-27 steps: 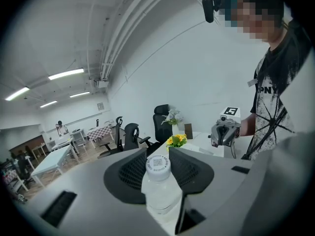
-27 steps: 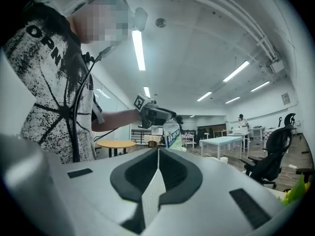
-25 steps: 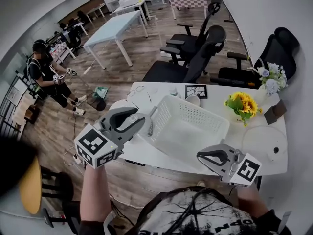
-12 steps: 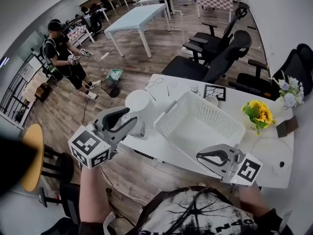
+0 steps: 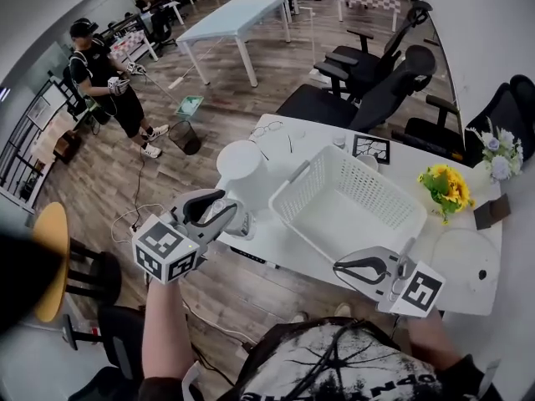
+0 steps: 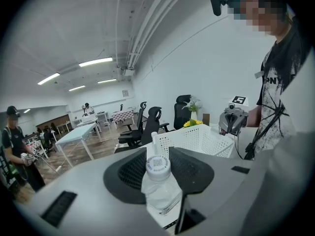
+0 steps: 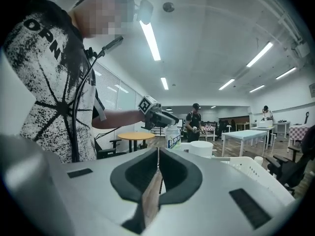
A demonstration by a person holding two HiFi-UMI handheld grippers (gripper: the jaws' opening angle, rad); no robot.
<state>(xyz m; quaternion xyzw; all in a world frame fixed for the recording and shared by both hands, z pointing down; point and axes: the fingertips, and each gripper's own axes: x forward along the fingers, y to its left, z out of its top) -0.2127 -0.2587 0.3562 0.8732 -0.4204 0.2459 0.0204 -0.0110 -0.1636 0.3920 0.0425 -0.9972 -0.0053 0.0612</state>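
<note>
A clear water bottle (image 6: 158, 181) with a white cap stands upright between the jaws of my left gripper (image 6: 158, 200), which is shut on it. In the head view the left gripper (image 5: 227, 211) holds the bottle (image 5: 236, 221) over the table's near left edge, left of the white mesh basket (image 5: 347, 207). My right gripper (image 5: 338, 267) hovers at the basket's near right corner; its jaws meet with nothing between them. The right gripper view looks past the shut right gripper (image 7: 158, 154) at the bottle (image 7: 172, 137) in the left gripper (image 7: 165, 118).
The white table (image 5: 276, 245) also bears a white round tub (image 5: 241, 161), glasses (image 5: 266, 129), a black frame (image 5: 369, 149), sunflowers (image 5: 443, 186) and white flowers (image 5: 500, 153). Black office chairs (image 5: 368, 90) stand behind it. Another person (image 5: 104, 78) stands far left on the wood floor.
The left gripper with the bottle has swung toward the table, so the basket now shows in its view. The right gripper stays at the basket's near corner. The far person has walked closer.
</note>
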